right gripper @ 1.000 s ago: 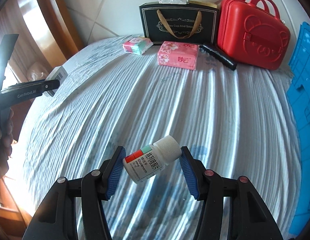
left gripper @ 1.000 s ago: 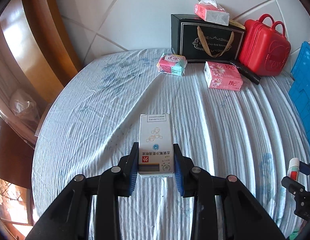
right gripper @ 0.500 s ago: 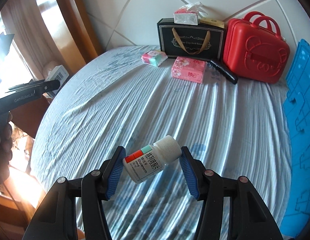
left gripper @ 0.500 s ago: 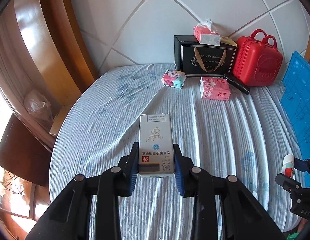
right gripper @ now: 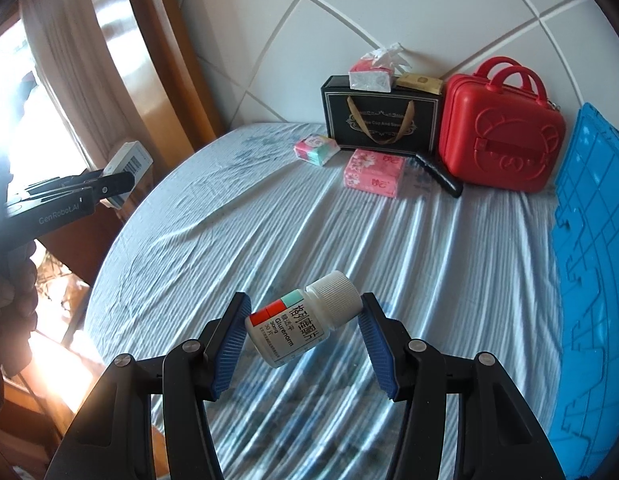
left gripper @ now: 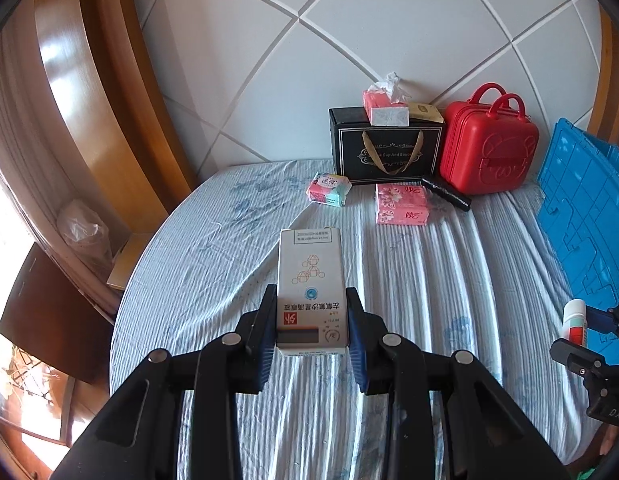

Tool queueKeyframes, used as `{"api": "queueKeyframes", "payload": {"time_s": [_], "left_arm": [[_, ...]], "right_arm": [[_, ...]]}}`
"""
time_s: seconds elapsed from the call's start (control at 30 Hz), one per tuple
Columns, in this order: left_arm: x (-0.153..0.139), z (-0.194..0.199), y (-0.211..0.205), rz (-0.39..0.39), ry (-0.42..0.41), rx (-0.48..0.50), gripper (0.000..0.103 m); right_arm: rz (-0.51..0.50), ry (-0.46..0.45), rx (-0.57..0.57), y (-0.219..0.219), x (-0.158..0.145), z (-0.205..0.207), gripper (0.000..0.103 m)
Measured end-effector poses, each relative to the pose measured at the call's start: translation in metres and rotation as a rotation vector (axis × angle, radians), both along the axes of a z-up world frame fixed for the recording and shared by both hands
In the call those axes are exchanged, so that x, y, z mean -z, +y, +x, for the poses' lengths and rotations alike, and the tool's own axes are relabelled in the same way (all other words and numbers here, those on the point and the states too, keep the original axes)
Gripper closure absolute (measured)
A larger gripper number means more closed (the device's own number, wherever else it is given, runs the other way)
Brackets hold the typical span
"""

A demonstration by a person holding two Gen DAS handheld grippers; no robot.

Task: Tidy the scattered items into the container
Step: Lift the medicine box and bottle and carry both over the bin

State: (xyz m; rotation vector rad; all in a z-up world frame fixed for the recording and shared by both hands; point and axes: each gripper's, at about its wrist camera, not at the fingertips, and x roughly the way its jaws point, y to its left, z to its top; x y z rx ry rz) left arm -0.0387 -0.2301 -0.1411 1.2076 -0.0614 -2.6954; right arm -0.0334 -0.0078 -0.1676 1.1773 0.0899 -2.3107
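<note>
My left gripper (left gripper: 312,330) is shut on a white medicine box (left gripper: 310,288), held lengthwise high above the striped bedsheet (left gripper: 409,280). My right gripper (right gripper: 302,334) is shut on a white pill bottle (right gripper: 305,320) that lies tilted across its blue pads, cap toward the right pad. The bottle (left gripper: 574,319) also shows at the right edge of the left wrist view, and the box (right gripper: 128,168) at the left of the right wrist view. A blue plastic crate (right gripper: 589,264) lies along the right. Two pink tissue packs (left gripper: 401,204) (left gripper: 328,188) lie on the sheet at the back.
A black gift box (left gripper: 385,144) with a tissue pack on top and a red case (left gripper: 489,144) stand against the tiled wall. A black roll (left gripper: 445,194) lies before the red case. A wooden frame (left gripper: 93,120) and a window bound the left. A hand (right gripper: 9,280) holds the left gripper.
Both grippers have risen and drawn back from the bed, each keeping its item. The sheet and the back objects look smaller and more of the wall shows.
</note>
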Motion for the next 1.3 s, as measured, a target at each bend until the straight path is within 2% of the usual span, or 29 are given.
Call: {"api": "queueKeyframes", "payload": {"time_s": [0.23, 0.47, 0.87, 1.3], "left_arm": [[-0.033, -0.006, 0.034, -0.012, 0.044, 0.043, 0.072], [-0.058, -0.020, 0.089, -0.020, 0.085, 0.112, 0.072], [-0.094, -0.047, 0.205, -0.014, 0.144, 0.268, 0.072], [-0.122, -0.084, 0.351, 0.001, 0.166, 0.504, 0.072]], "right_arm": [[-0.044, 0.049, 0.020, 0.041, -0.030, 0.002, 0.048], [-0.080, 0.103, 0.062, 0.090, -0.060, -0.003, 0.048], [-0.090, 0.192, 0.166, 0.182, -0.102, -0.020, 0.048], [-0.105, 0.275, 0.329, 0.294, -0.139, -0.012, 0.048]]}}
